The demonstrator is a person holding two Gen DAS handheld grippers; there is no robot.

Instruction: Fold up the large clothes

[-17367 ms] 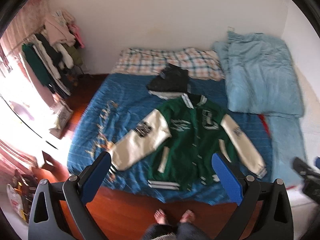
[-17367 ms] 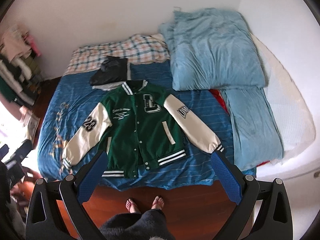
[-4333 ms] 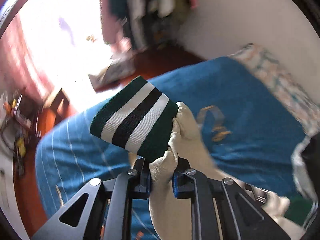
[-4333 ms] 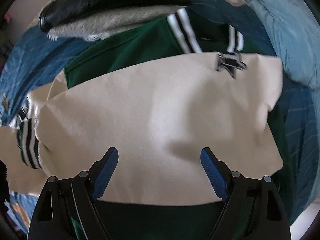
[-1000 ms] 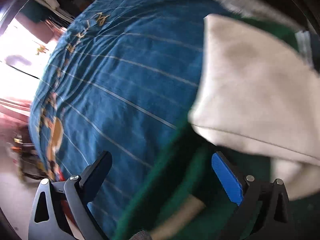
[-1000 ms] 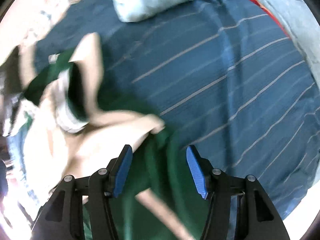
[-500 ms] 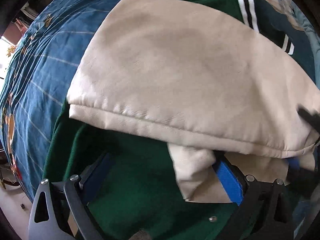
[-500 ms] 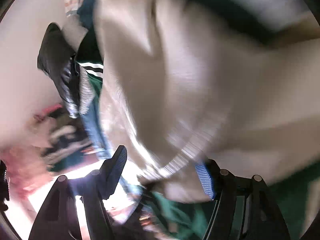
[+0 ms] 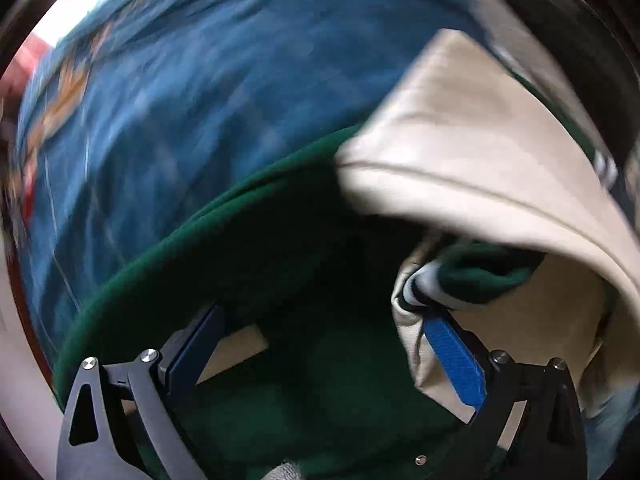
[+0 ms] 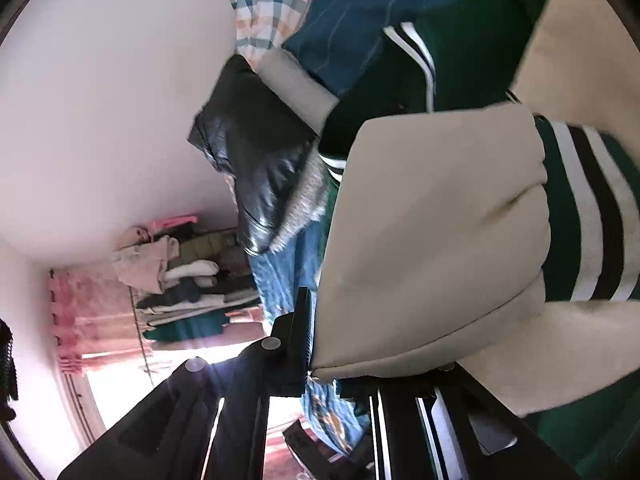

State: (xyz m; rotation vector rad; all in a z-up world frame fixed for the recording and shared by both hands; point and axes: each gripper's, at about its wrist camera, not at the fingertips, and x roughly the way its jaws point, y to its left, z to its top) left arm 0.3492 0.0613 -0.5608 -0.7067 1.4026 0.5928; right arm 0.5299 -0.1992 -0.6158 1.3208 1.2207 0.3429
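The right gripper (image 10: 340, 364) is closing on the near edge of a cream sleeve (image 10: 432, 240), low in the middle of its view; the leather fold sits between the jaws and looks pinched, though the right-hand finger is hidden under cloth. The sleeve fills the right half of that frame, ending in a green, white and black cuff (image 10: 588, 216) at the right edge. Beyond it, upper centre, lies a black garment (image 10: 256, 152) on the blue bedspread (image 10: 360, 8), with a checked pillow (image 10: 272, 4) at the top and a clothes rack (image 10: 184, 280) lower left.

The left gripper (image 9: 320, 344) stands spread wide and points down into the jacket (image 9: 248, 280). Its right finger (image 9: 456, 360) touches a bunched cuff under the other cream sleeve, but nothing is pinched. The green body fills the lower middle of that blurred view, and bedspread shows upper left.

So the jacket lies on the bed, sleeves folded in across its front.

To my eye it will handle as a heavy, thick thing: soft wool body, smoother leather-like sleeves that could slide from a shallow pinch and will spring back from a crease. The ribbed cuffs and hem look the surest holds. I would take the hem corners deep between the jaws.
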